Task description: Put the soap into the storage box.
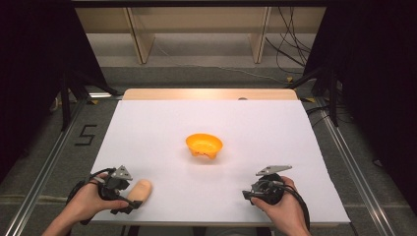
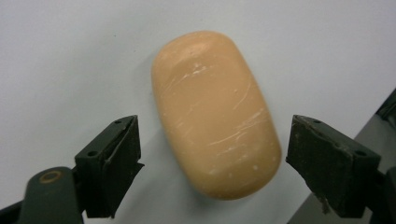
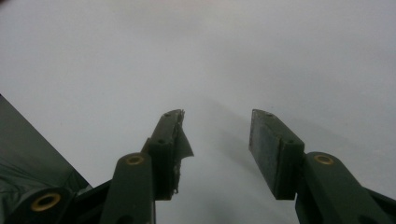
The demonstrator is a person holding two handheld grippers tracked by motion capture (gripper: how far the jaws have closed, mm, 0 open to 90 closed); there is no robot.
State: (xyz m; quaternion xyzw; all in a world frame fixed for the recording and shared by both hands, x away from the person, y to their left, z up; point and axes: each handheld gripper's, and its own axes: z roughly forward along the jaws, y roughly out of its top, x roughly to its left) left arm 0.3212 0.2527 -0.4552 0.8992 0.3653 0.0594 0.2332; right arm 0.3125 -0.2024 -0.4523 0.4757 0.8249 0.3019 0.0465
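Closing your left hand-held gripper (image 2: 212,154), now spread wide around the tan bread roll (image 2: 215,112) lying at the counter's (image 1: 162,123) near-left corner, squeeze gently across its narrow middle so it won't slip.

I see a white table (image 1: 275,128) on grey floor (image 1: 44,147), black curtains (image 1: 378,59) at both sides, pale wooden shelving (image 1: 196,22) behind, cables (image 1: 290,49) trailing right.
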